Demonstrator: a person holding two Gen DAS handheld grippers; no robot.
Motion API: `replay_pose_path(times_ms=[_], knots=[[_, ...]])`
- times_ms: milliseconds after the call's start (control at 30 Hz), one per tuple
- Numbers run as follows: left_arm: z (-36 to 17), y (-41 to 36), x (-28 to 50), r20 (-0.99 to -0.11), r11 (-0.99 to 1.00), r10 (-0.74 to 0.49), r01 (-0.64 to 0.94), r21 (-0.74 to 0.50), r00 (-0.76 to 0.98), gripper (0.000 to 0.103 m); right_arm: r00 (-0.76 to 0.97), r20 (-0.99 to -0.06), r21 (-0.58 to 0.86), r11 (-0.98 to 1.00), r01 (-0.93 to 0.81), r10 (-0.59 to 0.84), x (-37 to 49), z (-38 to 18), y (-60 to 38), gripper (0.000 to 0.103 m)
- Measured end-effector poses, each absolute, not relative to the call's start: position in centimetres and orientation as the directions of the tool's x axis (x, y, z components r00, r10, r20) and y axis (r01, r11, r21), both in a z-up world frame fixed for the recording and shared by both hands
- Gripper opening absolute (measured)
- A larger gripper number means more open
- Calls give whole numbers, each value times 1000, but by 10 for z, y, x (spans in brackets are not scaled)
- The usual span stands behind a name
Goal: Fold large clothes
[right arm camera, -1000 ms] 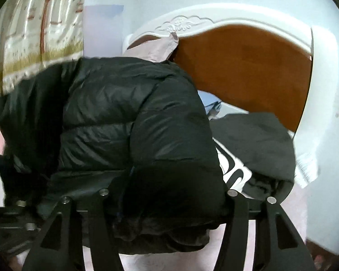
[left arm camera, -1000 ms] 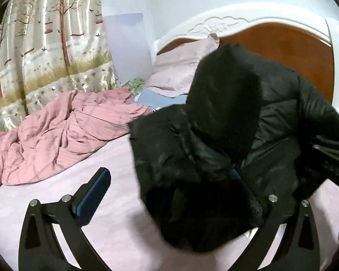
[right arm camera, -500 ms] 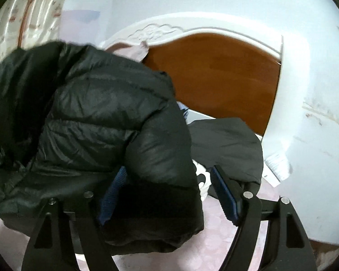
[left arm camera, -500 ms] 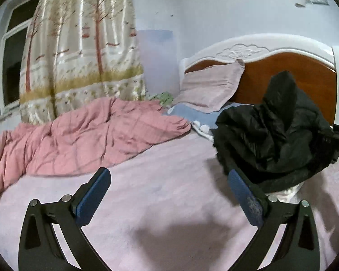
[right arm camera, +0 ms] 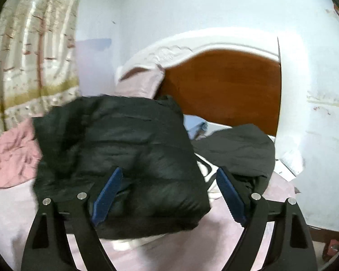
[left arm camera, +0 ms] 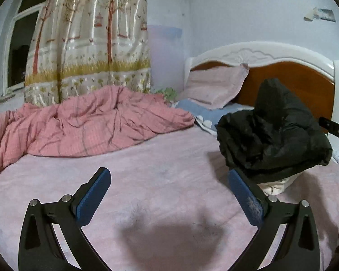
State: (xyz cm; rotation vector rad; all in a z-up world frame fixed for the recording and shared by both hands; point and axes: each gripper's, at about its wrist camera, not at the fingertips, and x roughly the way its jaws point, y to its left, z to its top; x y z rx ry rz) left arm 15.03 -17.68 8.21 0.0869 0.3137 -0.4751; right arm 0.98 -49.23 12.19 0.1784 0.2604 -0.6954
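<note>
A black puffer jacket (left arm camera: 271, 140) lies in a folded heap on the pink bedsheet (left arm camera: 158, 192) near the headboard, on top of something white (left arm camera: 275, 185). My left gripper (left arm camera: 168, 172) is open and empty, to the left of the heap and apart from it. In the right wrist view the jacket (right arm camera: 124, 153) fills the middle. My right gripper (right arm camera: 169, 170) has its jaws opening. The jacket's near end sits between them, and the right pad stands free of the fabric.
A rumpled pink quilt (left arm camera: 90, 122) covers the left of the bed. A pink pillow (left arm camera: 214, 85) leans on the brown and white headboard (left arm camera: 305, 83). A second dark garment (right arm camera: 237, 149) lies right of the jacket, near the wall (right arm camera: 316, 113). A curtain (left arm camera: 90, 45) hangs behind.
My left gripper let go of the jacket and drew back to the left. The jacket settled into a heap by the headboard. My right gripper's jaws widened off the jacket and pulled back.
</note>
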Motion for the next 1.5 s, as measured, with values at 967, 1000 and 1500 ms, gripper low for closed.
replay_pose_path(times_ms=[967,1000,1500], knots=[[8,-128,98,-255,951,-297,309,7,920,103,830,-310,-111,885,453,-464,-24,52,-326,103],[8,-127,99,-255,951,-298,309,3,920,103,826,-310,-113,881,459,-470,-24,52,-326,103],[5,-127,102,-257,947,-314,322,-9,914,103,813,-302,-113,866,488,-498,-23,52,-335,103]])
